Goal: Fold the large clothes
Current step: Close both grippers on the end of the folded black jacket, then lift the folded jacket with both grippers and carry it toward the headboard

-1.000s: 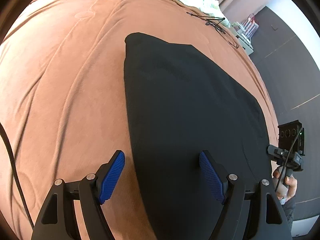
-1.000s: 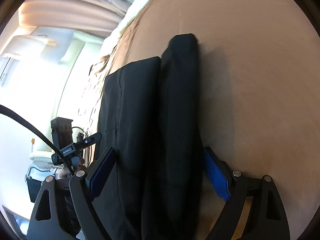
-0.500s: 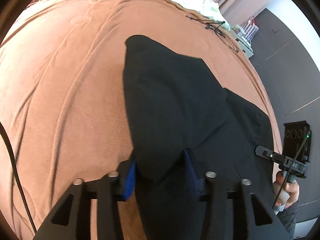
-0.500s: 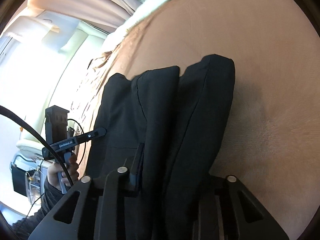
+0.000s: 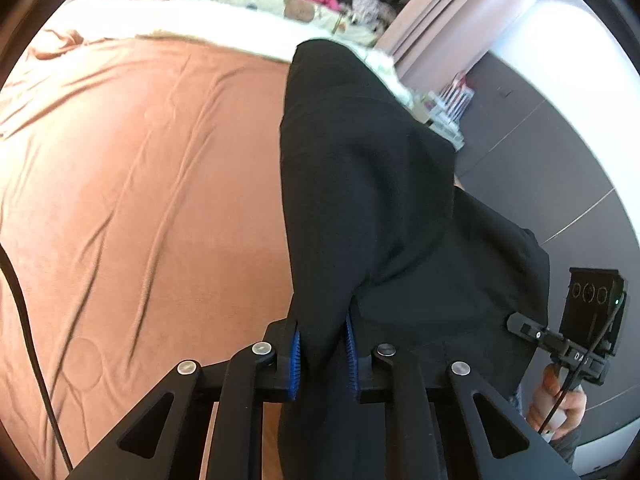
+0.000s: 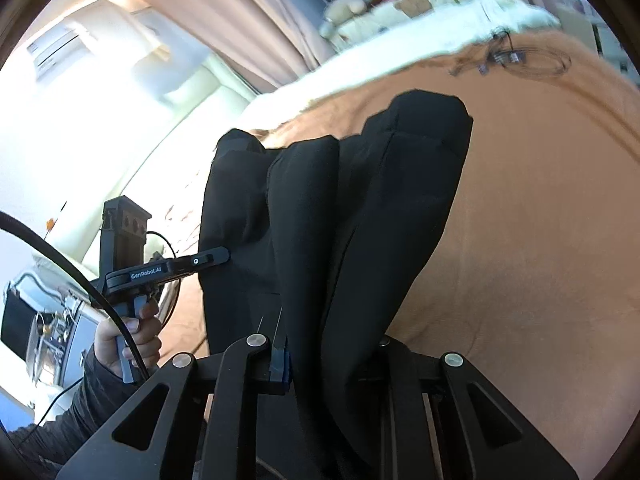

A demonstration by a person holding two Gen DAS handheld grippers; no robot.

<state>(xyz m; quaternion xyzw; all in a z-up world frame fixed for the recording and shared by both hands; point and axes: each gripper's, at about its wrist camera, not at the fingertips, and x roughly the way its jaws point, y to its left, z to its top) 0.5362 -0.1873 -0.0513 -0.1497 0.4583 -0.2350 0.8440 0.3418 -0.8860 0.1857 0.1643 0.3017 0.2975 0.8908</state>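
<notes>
Left wrist view: left tongs [image 5: 322,356], blue pads pressed onto an edge of the black garment [image 5: 360,184]. Garment lifted off the bed [image 5: 140,160], hanging in folds between both tongs. Right wrist view: right tongs [image 6: 332,360] pinching the same garment's other edge. Beyond: rust-brown bed cover, white bedding [image 5: 192,20], stuffed toys [image 5: 296,8], curtains [image 6: 248,12].

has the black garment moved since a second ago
Yes. The black garment lay flat on the brown bedspread; both grippers have pinched its near edge and lifted it off the bed.
</notes>
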